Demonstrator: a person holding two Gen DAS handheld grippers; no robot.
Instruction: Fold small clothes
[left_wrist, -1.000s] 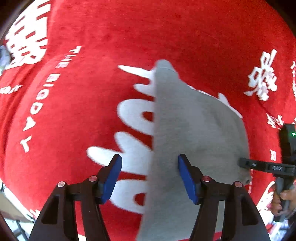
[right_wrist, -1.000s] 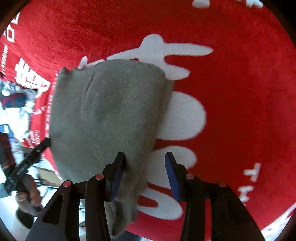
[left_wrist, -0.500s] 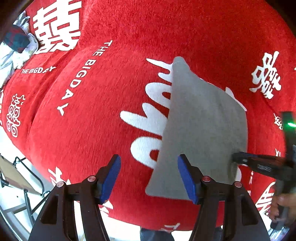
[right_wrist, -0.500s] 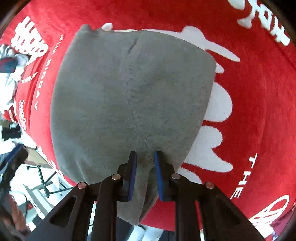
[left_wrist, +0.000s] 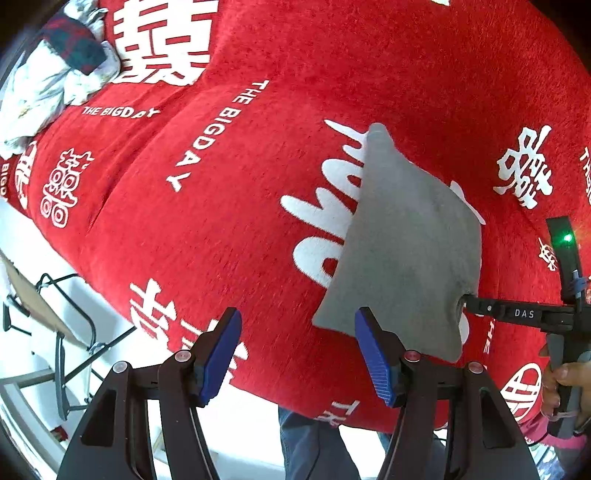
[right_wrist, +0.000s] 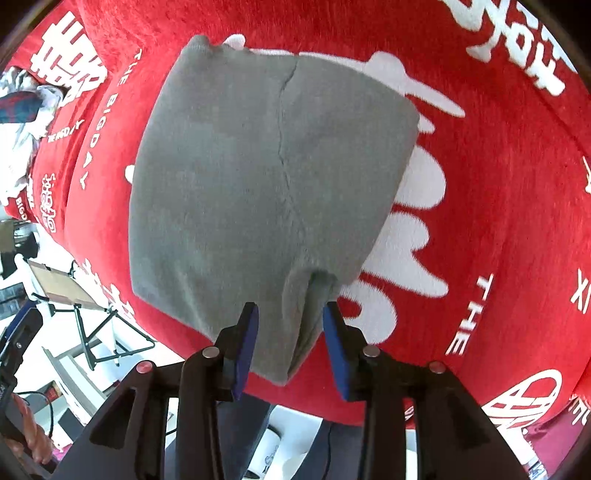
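Showed a grey cloth (left_wrist: 402, 258) (right_wrist: 258, 177) spread flat in a rough four-sided shape on a red blanket (left_wrist: 221, 221) (right_wrist: 498, 184) printed with white characters and the words "THE BIGDAY". Recorded a seam-like crease down the middle of the cloth in the right wrist view, and a raised pucker at its near corner.

Found the right gripper (right_wrist: 290, 321) (left_wrist: 467, 303) at that near corner, jaws apart, the puckered corner lying between the blue pads (right_wrist: 245, 343) and not pinched by them. Seen from the left wrist view, met the cloth's near right edge with its tip, held there by the right hand (left_wrist: 565, 384).

Placed the left gripper (left_wrist: 295, 332) just off the cloth's near left corner, jaws wide apart with nothing between them but blanket, the right-hand pad (left_wrist: 375, 362) close beside the cloth's edge; could not tell whether touching.

Located, well away from the cloth on its far left, a heap of pale and dark plaid laundry (left_wrist: 62, 74) (right_wrist: 26, 107) at the blanket's corner. Noted below the cloth, past the blanket's near edge, a jeans-clad leg (left_wrist: 310, 443), and to the cloth's lower left a black folding frame (left_wrist: 70, 325) on a pale floor.
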